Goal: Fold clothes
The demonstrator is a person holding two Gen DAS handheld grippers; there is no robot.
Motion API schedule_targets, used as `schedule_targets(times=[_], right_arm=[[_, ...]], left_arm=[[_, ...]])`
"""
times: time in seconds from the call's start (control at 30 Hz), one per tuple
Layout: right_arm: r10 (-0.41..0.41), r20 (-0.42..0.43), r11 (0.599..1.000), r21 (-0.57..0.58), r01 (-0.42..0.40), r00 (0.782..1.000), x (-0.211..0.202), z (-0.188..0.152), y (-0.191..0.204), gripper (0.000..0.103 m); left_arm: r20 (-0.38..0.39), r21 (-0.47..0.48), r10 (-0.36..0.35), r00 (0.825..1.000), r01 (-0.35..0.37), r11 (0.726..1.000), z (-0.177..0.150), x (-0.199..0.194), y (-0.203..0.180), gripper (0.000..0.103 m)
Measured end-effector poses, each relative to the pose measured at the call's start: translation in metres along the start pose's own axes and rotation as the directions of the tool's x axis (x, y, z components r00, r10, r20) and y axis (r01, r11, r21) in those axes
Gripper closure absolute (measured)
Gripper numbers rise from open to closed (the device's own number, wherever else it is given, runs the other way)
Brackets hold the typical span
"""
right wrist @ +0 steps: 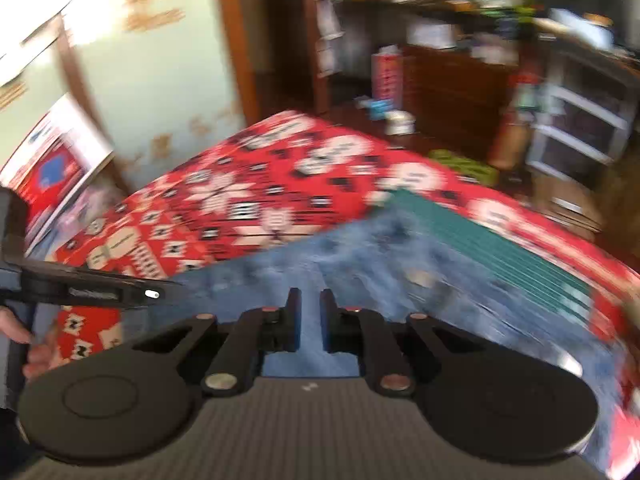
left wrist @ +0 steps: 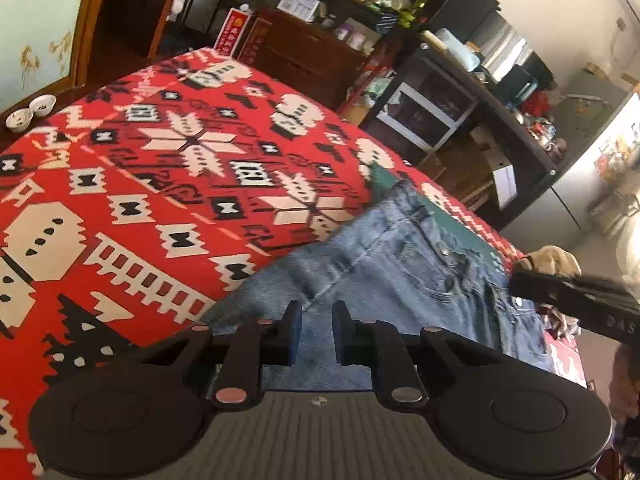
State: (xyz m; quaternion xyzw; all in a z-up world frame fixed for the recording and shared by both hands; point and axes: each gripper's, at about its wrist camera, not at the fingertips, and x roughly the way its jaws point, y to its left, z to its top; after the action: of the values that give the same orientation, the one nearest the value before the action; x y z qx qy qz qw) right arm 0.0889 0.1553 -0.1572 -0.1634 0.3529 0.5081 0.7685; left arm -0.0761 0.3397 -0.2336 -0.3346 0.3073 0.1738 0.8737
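Blue jeans lie spread on a red patterned cloth, the waistband and button towards the far right. My left gripper is at the jeans' near end, its fingers narrowed with denim filling the gap. The blurred right wrist view shows the same jeans, and my right gripper is likewise closed down on denim at the near edge. A green striped piece lies under the jeans' right side. Each view shows the other gripper's black body close alongside.
The red cloth covers a raised surface that drops off at the far right. Two small white bowls stand on a wooden ledge at the far left. Cluttered dark shelves line the back. A hand shows at the left.
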Motion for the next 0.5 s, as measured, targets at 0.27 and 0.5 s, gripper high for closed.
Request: schedule_targets(times=[0.27, 0.5], right_arm=[[0.075, -0.103, 0.995, -0.053, -0.08, 0.992, 0.095, 0.017, 0.024, 0.096], [0.07, -0.126, 0.997, -0.018, -0.073, 0.99, 0.147, 0.022, 0.026, 0.102]], left_arm=[[0.034, -0.043, 0.051, 0.998, -0.05, 0.998, -0.007, -0.002, 0.029, 0.095], [0.04, -0.1, 0.008, 0.999, -0.004, 0.995, -0.013, -0.007, 0.045, 0.101]])
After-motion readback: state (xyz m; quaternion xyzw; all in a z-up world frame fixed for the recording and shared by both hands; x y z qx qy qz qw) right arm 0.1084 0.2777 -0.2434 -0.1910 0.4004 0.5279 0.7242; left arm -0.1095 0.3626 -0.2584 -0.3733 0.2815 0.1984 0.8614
